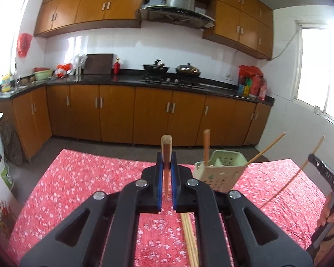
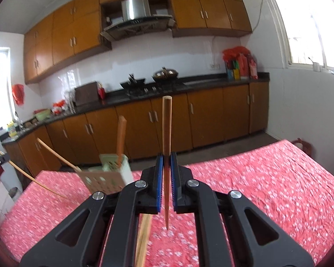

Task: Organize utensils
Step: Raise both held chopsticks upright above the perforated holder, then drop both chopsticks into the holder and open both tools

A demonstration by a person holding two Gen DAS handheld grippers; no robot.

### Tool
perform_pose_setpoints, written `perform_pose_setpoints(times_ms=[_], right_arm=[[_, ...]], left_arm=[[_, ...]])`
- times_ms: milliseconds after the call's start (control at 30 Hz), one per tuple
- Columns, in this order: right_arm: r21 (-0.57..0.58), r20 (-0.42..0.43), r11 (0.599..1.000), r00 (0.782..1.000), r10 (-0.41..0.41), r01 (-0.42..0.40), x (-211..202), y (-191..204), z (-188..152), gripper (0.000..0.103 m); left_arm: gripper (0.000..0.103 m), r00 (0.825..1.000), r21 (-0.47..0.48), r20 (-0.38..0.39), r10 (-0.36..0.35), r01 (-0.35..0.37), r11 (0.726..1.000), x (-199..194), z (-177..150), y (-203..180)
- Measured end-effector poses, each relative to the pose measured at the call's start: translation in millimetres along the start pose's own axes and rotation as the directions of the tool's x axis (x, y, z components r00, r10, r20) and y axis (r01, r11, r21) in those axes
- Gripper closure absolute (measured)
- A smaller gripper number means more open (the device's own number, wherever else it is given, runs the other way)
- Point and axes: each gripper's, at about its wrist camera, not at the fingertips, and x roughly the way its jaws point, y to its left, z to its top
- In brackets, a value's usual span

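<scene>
My left gripper is shut on a brown wooden chopstick that stands upright above the red floral tablecloth. My right gripper is shut on another brown chopstick, also upright. A pale green perforated utensil holder stands on the table to the right of the left gripper, with one brown chopstick and thin bamboo sticks in it. The holder shows in the right wrist view, left of the gripper. More light chopsticks lie on the cloth under the left gripper.
The right gripper's body and the hand holding it show at the right edge of the left wrist view. Behind the table run kitchen cabinets and a dark counter with woks. Windows are on both sides.
</scene>
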Motion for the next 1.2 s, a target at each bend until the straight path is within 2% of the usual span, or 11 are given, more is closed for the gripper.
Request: perform_pose_setpoints(times_ms=[267,467,567,700,800,933,1200], right_arm=[[0.035,0.062,0.992,0.991,0.119,-0.122,-11,19,32,0.096],[0.016,0.111,0.987,0.981,0.16,-0.163,-7,42,46,0.096],[-0.001,0.152,0.988,0.976,0.154,-0.155,0,54,53,0.096],[-0.007,0.195,0.991,0.972,0.132,-0.133,12,62,55,0.096],[0.002,0.211,0.993,0.971,0.116,-0.119,25,64,53,0.096],[0.016,0.173,0.993,0.979,0.112,-0.116,51,63,42,0.096],[0.026,0.071,0.992,0.99,0.121,-0.123,78,69,24,0.095]], left_arm=[[0.096,0.993,0.022,0.005,-0.122,0.122,0.992,-19,20,-24],[0.096,0.985,0.019,0.085,-0.153,0.152,0.988,-21,47,-47],[0.096,0.978,0.006,0.155,-0.136,0.137,0.991,-20,65,-56],[0.096,0.971,-0.036,0.209,-0.12,0.13,0.991,-7,82,-60],[0.096,0.97,-0.038,0.228,-0.088,0.099,0.994,11,85,-64],[0.096,0.983,-0.063,0.155,-0.103,0.114,0.991,48,78,-65],[0.095,0.991,-0.074,0.053,-0.119,0.123,0.99,91,54,-66]])
